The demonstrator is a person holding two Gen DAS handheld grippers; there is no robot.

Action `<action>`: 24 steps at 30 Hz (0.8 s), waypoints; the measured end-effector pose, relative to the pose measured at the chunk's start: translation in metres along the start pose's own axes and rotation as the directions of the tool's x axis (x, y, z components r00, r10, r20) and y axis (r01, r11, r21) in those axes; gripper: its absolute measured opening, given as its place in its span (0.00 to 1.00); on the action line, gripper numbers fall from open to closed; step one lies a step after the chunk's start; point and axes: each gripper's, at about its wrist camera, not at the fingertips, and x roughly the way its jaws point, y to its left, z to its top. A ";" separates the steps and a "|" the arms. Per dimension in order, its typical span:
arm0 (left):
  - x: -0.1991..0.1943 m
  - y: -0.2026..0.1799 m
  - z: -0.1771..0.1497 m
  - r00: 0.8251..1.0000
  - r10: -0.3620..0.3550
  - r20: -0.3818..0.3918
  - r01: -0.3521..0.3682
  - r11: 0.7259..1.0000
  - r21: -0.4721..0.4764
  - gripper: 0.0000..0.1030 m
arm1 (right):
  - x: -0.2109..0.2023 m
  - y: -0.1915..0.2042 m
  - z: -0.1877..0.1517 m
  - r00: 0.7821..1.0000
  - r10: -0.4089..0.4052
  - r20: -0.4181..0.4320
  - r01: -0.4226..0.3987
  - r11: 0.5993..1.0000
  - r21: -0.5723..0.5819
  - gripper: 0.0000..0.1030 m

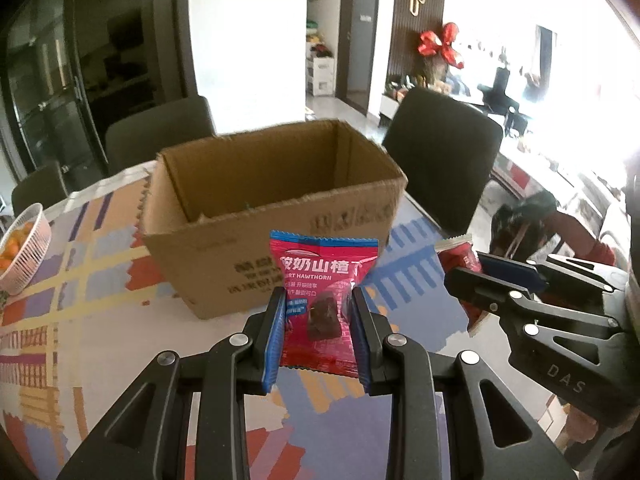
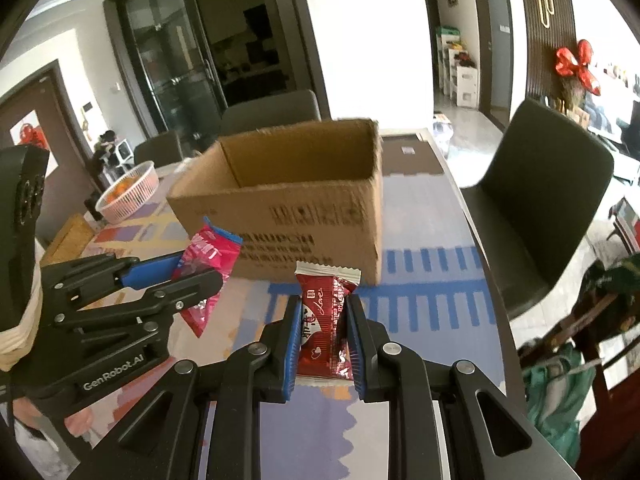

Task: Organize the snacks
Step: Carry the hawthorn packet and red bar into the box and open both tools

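An open cardboard box [image 1: 248,240] stands on the patterned table; it also shows in the right wrist view [image 2: 304,208]. My left gripper [image 1: 319,300] is shut on a pink hawthorn snack packet [image 1: 320,280], held upright just in front of the box; the packet also shows in the right wrist view [image 2: 208,256]. My right gripper [image 2: 323,308] is shut on a dark red snack packet [image 2: 326,320], held upright before the box's near right corner. The right gripper also shows at the right of the left wrist view [image 1: 480,272].
A pink basket of orange fruit [image 1: 22,248] sits at the table's left, also in the right wrist view [image 2: 128,192]. Dark chairs [image 1: 444,152] stand behind and right of the table. The table's right edge [image 2: 484,272] runs close to my right gripper.
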 end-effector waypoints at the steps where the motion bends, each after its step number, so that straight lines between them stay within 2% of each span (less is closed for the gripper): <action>1: -0.004 0.003 0.002 1.000 0.004 0.011 -0.004 1.000 -0.004 0.29 | -0.001 0.001 0.003 1.000 0.002 0.008 -0.002 1.000 -0.003 0.22; 15: -0.030 0.033 0.034 0.993 0.062 0.099 -0.056 0.997 -0.057 0.29 | -0.009 0.024 0.053 0.995 0.024 0.095 -0.019 0.999 -0.051 0.22; 24: -0.027 0.052 0.063 0.990 0.082 0.110 -0.074 0.994 -0.079 0.29 | 0.000 0.031 0.087 0.994 0.018 0.112 -0.010 0.997 -0.074 0.22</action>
